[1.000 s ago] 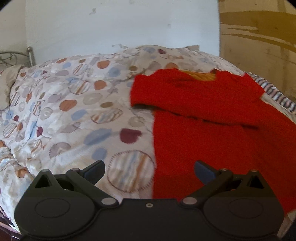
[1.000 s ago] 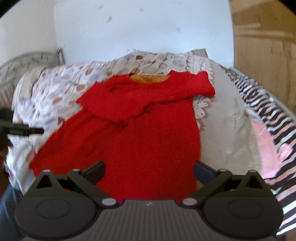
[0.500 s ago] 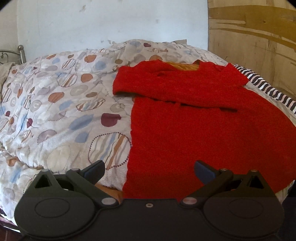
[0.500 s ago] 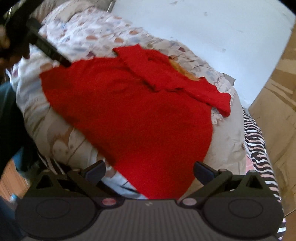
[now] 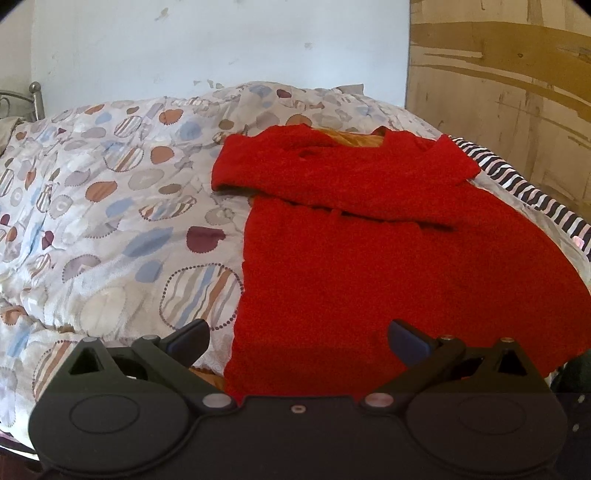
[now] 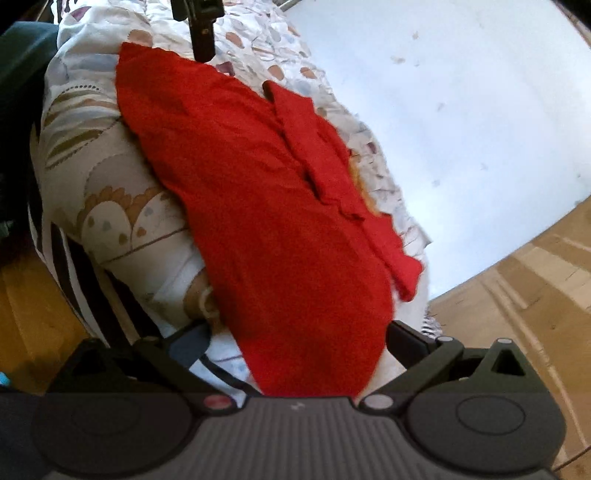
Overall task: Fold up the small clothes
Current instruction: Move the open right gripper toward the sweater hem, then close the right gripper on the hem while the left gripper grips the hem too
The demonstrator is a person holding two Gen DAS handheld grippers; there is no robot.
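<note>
A red knit sweater (image 5: 388, 254) lies flat on the bed, its sleeves folded across the chest and an orange lining showing at the collar. My left gripper (image 5: 298, 338) is open just before the sweater's bottom-left hem, nothing between its fingers. In the right wrist view the sweater (image 6: 266, 229) runs diagonally, the view tilted hard. My right gripper (image 6: 298, 339) is open over the sweater's lower right corner, which hangs off the bed edge. The left gripper (image 6: 201, 29) shows as a dark shape at the top of that view, by the other hem corner.
A quilt with coloured circles (image 5: 110, 206) covers the bed. A black-and-white striped cloth (image 5: 532, 192) lies to the right of the sweater. A white wall (image 5: 221, 48) and a wooden panel (image 5: 509, 92) stand behind. A metal bedpost (image 5: 35, 99) is at far left.
The right gripper has rolled steeply and dropped toward the sweater's lower right corner at the bed edge. The left gripper has shifted right, nearer the bottom-left hem. Both stayed open.
</note>
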